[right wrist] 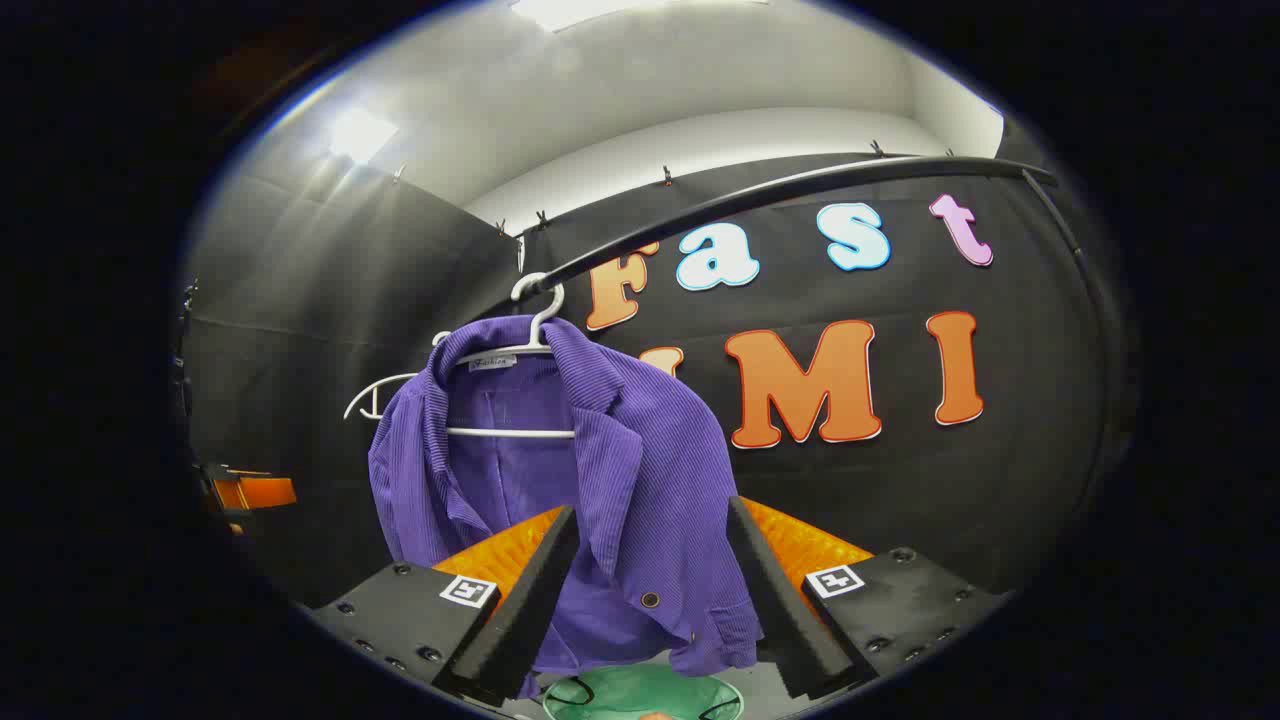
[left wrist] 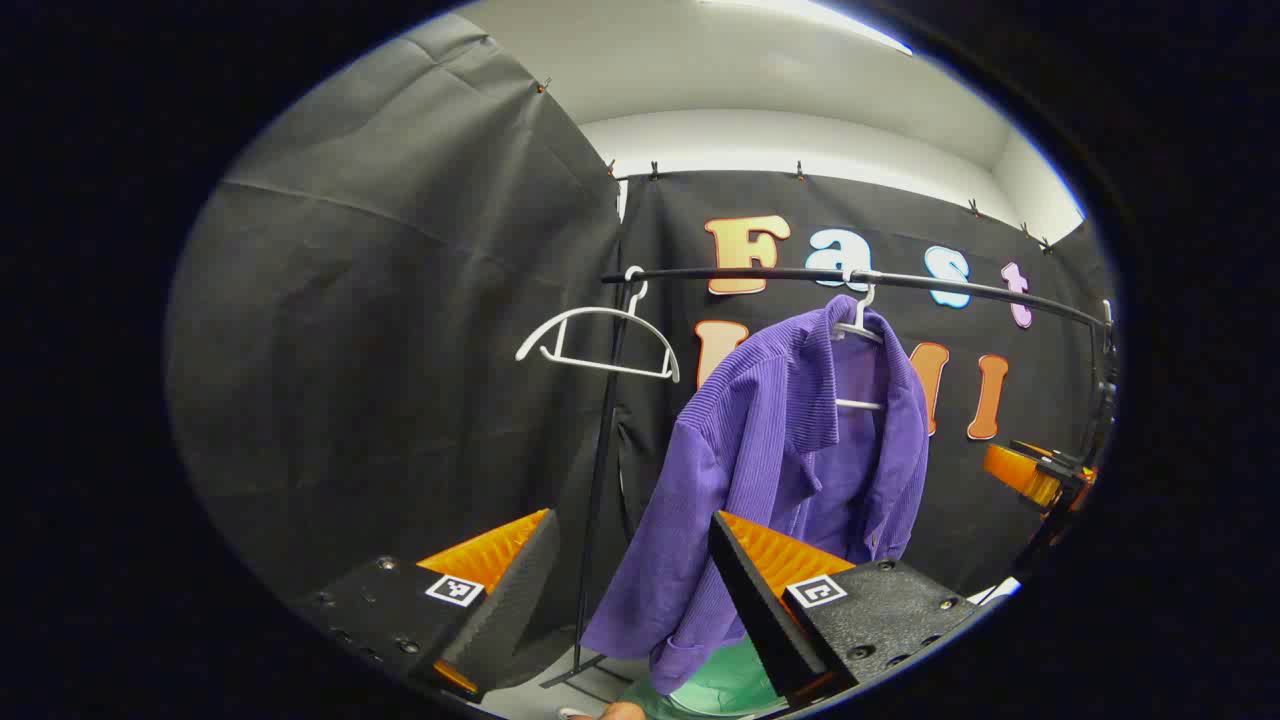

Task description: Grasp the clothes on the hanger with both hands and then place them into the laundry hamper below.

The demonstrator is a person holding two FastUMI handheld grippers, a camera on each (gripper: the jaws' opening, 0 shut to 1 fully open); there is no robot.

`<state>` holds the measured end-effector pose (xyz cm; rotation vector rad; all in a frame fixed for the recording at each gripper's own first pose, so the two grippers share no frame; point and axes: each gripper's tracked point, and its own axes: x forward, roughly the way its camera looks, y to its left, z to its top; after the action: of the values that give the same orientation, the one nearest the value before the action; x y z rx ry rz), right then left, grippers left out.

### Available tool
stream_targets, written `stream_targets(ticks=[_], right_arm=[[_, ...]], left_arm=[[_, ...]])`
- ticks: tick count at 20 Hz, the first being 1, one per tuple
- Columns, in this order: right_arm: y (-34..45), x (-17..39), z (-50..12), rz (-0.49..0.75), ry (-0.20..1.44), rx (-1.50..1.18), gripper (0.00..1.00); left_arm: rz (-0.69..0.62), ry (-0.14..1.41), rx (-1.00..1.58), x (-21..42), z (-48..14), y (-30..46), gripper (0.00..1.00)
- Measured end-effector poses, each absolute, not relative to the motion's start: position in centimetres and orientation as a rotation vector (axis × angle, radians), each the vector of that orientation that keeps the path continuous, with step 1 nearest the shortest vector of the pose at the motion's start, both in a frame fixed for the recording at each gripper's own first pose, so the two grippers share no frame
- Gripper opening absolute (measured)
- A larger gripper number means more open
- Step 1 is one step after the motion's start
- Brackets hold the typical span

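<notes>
A purple corduroy jacket [left wrist: 790,440] hangs on a white hanger [left wrist: 858,325] from a black rail [left wrist: 950,287]. In the left gripper view my left gripper [left wrist: 635,570] is open, with the jacket's sleeve seen in the gap between its fingers, a little beyond them. My right gripper [right wrist: 650,560] is open too, and the jacket's [right wrist: 620,470] front panel and hem hang between its fingers. The green laundry hamper [right wrist: 640,695] sits below the jacket; its rim [left wrist: 720,690] shows under the sleeve. Each gripper appears at the edge of the other's view: the right one [left wrist: 1040,475], the left one [right wrist: 250,492].
An empty white hanger [left wrist: 600,340] hangs on the rail's left end, seen behind the jacket [right wrist: 375,395] in the right gripper view. A thin black upright post [left wrist: 600,470] holds up the rail. Black cloth walls close in the booth behind and on the left.
</notes>
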<state>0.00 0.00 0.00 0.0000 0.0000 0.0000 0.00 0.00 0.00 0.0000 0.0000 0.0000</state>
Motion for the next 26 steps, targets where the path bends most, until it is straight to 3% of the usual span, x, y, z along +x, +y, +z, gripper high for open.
stream_targets(ticks=[1,3,7,14,22,26], right_arm=[[0.2,0.6,-0.5,0.016,0.012,0.012,0.89],[0.4,1.9,-1.0,0.042,0.018,0.021,1.00],[0.9,3.3,-1.9,0.064,0.036,0.033,0.97],[1.7,3.0,-1.0,0.082,0.032,0.033,0.97],[2.4,2.8,-1.8,0.098,0.044,0.032,0.97],[2.9,3.6,-2.8,0.105,0.049,0.038,0.98]], left_arm=[[0.006,0.002,0.002,0.4,-0.2,-0.2,0.95],[0.018,0.000,0.001,0.9,-0.4,-0.8,0.95],[0.012,0.035,0.001,0.6,-1.5,-1.6,0.92],[0.008,-0.021,0.062,-1.4,0.5,-3.6,0.95],[-0.067,-0.001,0.033,0.3,0.0,-8.6,0.92],[-0.065,0.014,0.047,2.2,-1.0,-10.6,0.95]])
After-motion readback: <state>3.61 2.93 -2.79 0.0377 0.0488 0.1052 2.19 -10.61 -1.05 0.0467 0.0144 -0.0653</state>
